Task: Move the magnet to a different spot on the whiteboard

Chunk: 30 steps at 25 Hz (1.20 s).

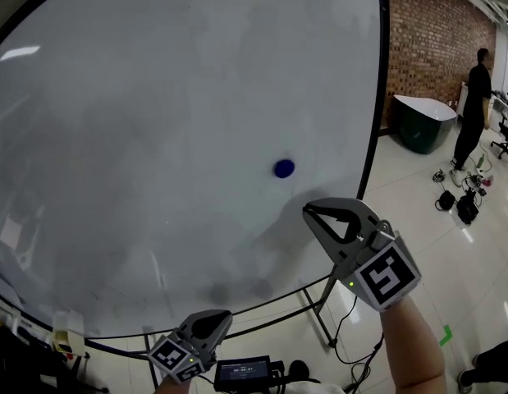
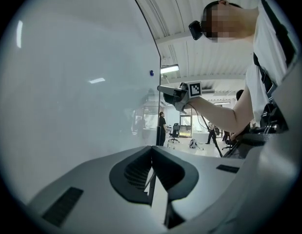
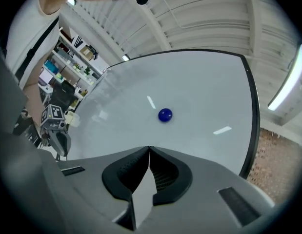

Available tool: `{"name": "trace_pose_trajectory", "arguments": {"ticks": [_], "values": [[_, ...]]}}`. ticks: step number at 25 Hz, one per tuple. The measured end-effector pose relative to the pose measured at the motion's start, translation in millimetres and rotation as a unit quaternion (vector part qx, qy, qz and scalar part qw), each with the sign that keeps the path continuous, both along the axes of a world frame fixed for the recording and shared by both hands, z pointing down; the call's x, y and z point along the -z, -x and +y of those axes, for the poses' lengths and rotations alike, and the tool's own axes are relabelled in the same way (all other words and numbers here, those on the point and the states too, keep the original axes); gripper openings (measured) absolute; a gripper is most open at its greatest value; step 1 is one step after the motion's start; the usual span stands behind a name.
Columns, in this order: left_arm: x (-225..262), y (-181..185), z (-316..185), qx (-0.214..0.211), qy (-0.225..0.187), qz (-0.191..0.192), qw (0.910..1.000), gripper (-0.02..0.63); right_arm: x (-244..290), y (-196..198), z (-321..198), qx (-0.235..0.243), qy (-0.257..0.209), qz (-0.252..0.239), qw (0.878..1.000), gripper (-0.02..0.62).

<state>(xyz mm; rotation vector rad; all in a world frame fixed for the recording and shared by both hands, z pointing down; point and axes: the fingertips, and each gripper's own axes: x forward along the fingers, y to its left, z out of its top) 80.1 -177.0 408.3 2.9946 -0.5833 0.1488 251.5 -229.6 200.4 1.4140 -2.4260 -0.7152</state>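
Blue magnet [image 1: 284,168] on whiteboard [image 1: 155,97] beyond right gripper [image 1: 311,210], left gripper [image 1: 226,315] low; all fingers together, empty.

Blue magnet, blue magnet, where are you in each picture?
Head view: the blue magnet sits on the whiteboard, a bit right of the middle.
Left gripper view: it is a tiny blue dot near the middle, just left of the board's edge.
Right gripper view: it is near the middle, above the jaws.
Shared landmark: the board's black edge, to the right of the magnet in every view.
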Motion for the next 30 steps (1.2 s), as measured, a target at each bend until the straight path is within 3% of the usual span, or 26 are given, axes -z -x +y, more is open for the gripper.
{"name": "trace_pose_trajectory", "arguments": {"ticks": [6,13,17,22,25,30], "values": [[0.3,-13.8,1.0,0.004,0.009,0.009,0.9999,0.035,42.3,-7.9,-7.5,-0.015,-0.030,0.099,0.994,0.062],[-10.7,12.2,-14.0,0.022,0.025,0.019,0.9993,0.035,41.3,10.3,-29.1,-0.052,-0.023,0.205,0.977,0.108],[-14.6,12.9,-15.9,0.031,0.035,0.038,0.9982,0.035,37.0,25.6,-35.7,-0.049,-0.049,0.295,0.953,0.152],[-20.6,14.9,-11.5,0.036,0.041,0.047,0.9974,0.035,33.2,25.7,-32.7,-0.079,-0.067,0.388,0.916,0.167],[-18.9,15.7,-11.9,0.041,0.040,0.057,0.9968,0.035,38.7,20.7,-32.6,-0.101,-0.076,0.428,0.895,0.173],[-25.6,22.5,-9.7,0.044,0.047,0.060,0.9961,0.035,36.9,32.6,-31.4,-0.101,-0.081,0.470,0.873,0.189]]}}
